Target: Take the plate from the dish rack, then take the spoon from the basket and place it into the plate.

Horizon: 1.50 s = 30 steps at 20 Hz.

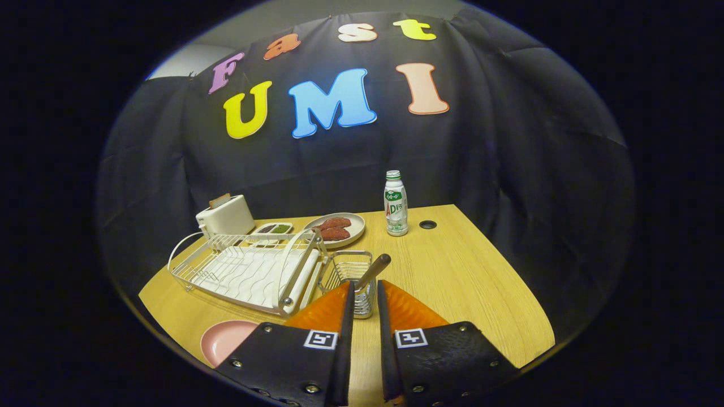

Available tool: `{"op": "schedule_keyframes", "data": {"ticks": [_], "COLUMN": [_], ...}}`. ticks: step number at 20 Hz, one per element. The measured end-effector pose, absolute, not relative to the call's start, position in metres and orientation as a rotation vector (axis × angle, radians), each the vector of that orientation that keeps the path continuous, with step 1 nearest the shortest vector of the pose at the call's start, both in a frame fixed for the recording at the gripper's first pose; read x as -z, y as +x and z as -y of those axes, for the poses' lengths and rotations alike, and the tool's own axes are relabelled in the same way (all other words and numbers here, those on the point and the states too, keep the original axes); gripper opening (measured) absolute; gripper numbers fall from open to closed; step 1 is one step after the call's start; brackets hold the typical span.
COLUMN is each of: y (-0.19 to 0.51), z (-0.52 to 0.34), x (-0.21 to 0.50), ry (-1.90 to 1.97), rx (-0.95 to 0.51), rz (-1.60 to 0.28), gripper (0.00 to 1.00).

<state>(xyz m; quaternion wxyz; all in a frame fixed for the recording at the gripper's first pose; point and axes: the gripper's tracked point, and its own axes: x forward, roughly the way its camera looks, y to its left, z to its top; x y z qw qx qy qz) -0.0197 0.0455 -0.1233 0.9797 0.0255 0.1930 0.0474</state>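
the tool (365, 291) sits slightly parted, gripping nothing, its fingers flanking the wire basket (352, 276) just ahead, where the spoon (373, 271) leans. the pink plate (223, 339) lies on the bench (464, 271) beside the fingers, near the dish rack (249, 268).

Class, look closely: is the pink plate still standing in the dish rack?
No, the pink plate lies flat on the table, in front of the dish rack.

A single fisheye camera rides on the gripper (365, 294), above and behind its two fingers, looking forward and slightly down across the wooden table (464, 271) toward the booth wall. It sits close to the table's near edge, with the fingers at 6 o'clock and the wall filling 12 o'clock.
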Motion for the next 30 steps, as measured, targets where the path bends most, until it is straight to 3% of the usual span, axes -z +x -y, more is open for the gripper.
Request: {"op": "schedule_keyframes", "data": {"ticks": [3, 14, 17, 19, 21, 22, 30], "y": [-0.008, 0.039, 0.043, 0.044, 0.044, 0.044, 0.047], "z": [-0.043, -0.054, -0.049, -0.055, -0.063, -0.063, -0.076], "x": [0.121, 0.139, 0.136, 0.138, 0.132, 0.134, 0.121], "ry": [0.068, 0.178, 0.202, 0.232, 0.245, 0.235, 0.141], "rx": [-0.093, -0.152, -0.112, -0.123, -0.148, -0.155, -0.144], "rz": [-0.378, -0.355, -0.362, -0.373, -0.357, -0.372, -0.369], "gripper": [0.31, 0.31, 0.31, 0.21, 0.21, 0.12, 0.05]}}
